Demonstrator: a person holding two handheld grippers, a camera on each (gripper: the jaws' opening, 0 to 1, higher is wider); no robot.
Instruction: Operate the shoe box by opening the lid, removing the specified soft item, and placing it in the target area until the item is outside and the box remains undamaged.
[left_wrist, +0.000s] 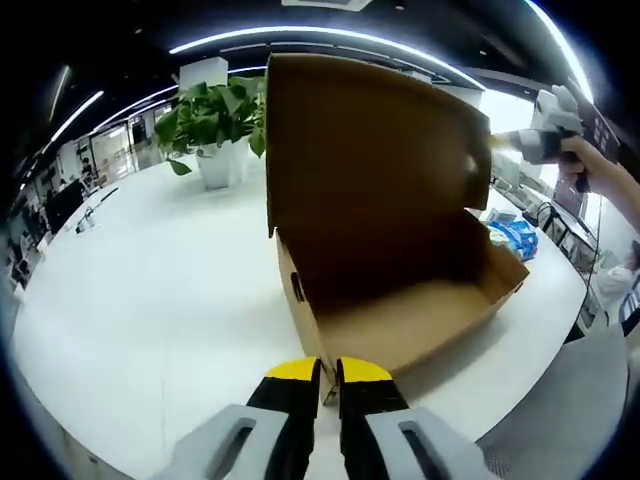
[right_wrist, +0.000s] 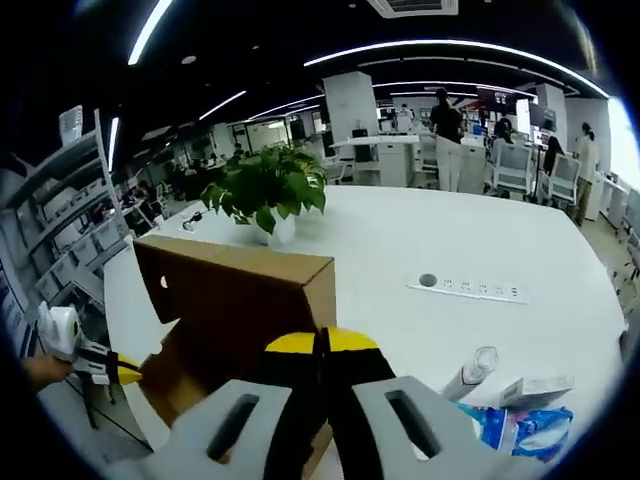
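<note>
A brown cardboard shoe box stands on the white table with its lid raised upright. Its inside shows bare cardboard. My left gripper is at the box's near corner, jaws closed on the wall edge. My right gripper reaches in from the right and pinches the lid's upper side edge. In the right gripper view the right gripper is shut against the lid, and the left gripper touches the box's low corner. A soft blue-and-white packet lies on the table outside the box.
A potted plant stands behind the box. A power strip is set into the table, and a clear bottle lies near the packet. Metal shelving is at the left; people and desks are far back.
</note>
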